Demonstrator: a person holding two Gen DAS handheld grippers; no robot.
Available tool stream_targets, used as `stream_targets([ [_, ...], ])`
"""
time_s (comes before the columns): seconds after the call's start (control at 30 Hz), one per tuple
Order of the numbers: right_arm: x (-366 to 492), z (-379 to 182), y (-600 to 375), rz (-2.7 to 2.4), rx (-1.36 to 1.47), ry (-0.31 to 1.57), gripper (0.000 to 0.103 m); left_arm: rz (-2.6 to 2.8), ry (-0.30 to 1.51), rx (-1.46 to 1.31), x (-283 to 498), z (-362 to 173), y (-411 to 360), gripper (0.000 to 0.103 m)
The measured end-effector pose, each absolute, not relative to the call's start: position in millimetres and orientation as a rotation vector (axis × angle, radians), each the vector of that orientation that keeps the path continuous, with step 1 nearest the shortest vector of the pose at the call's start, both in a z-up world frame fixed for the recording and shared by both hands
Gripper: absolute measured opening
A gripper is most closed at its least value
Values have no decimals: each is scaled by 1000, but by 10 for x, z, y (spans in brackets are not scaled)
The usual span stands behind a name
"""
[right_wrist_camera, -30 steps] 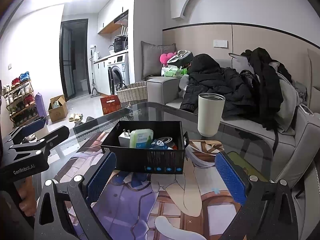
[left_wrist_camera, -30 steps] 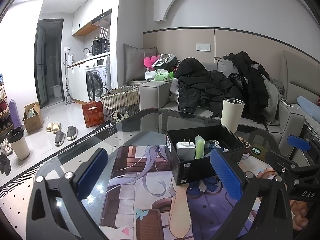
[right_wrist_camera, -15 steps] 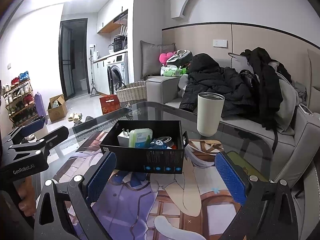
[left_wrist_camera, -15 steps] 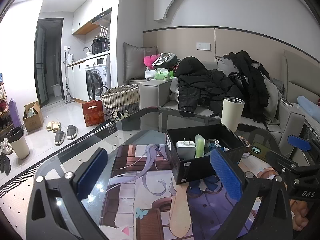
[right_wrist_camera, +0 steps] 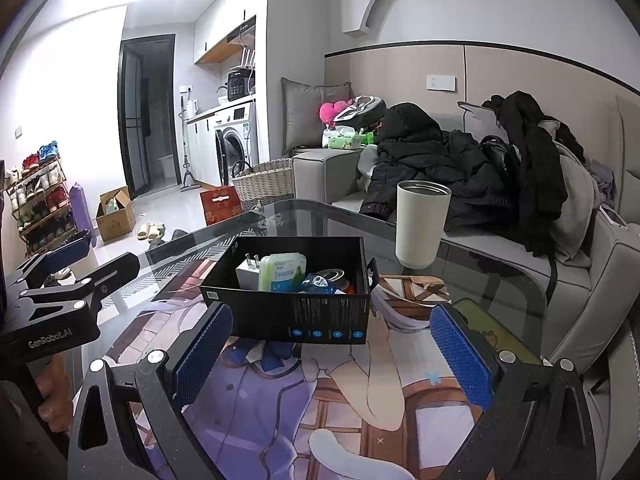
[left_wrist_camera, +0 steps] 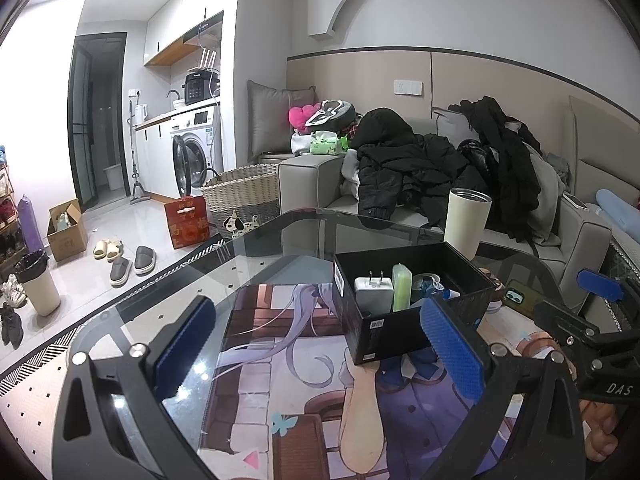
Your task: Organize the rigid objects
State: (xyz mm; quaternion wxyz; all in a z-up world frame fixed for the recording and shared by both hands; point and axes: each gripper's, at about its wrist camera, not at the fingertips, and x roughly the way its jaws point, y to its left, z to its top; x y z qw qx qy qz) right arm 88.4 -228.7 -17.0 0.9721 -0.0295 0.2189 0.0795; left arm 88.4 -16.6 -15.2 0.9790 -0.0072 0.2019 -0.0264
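Note:
A black box (left_wrist_camera: 396, 334) stands on the printed mat on the glass table; it also shows in the right wrist view (right_wrist_camera: 320, 320). It holds a white charger (left_wrist_camera: 372, 294), a green case (right_wrist_camera: 282, 272), a tape roll (right_wrist_camera: 332, 276) and a blue packet (right_wrist_camera: 318, 284). My left gripper (left_wrist_camera: 320, 352) is open and empty, left of and in front of the box. My right gripper (right_wrist_camera: 334, 356) is open and empty, just in front of the box.
A cream tumbler (right_wrist_camera: 422, 226) stands behind the box on the glass table (left_wrist_camera: 280, 248). A phone (left_wrist_camera: 516, 298) lies to the right of the box. A sofa (right_wrist_camera: 600, 272) with dark coats runs behind the table. A wicker basket (left_wrist_camera: 244, 196) and slippers are on the floor to the left.
Both grippers have drifted slightly; the box sits a touch lower and closer in the right wrist view. Both grippers stay open and empty.

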Motion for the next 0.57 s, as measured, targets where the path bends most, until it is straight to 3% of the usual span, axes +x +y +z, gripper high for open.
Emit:
stream_targets([
  [0.57, 893, -166, -2282, 158, -58, 444, 101, -36, 407, -6, 875, -160, -196, 103],
])
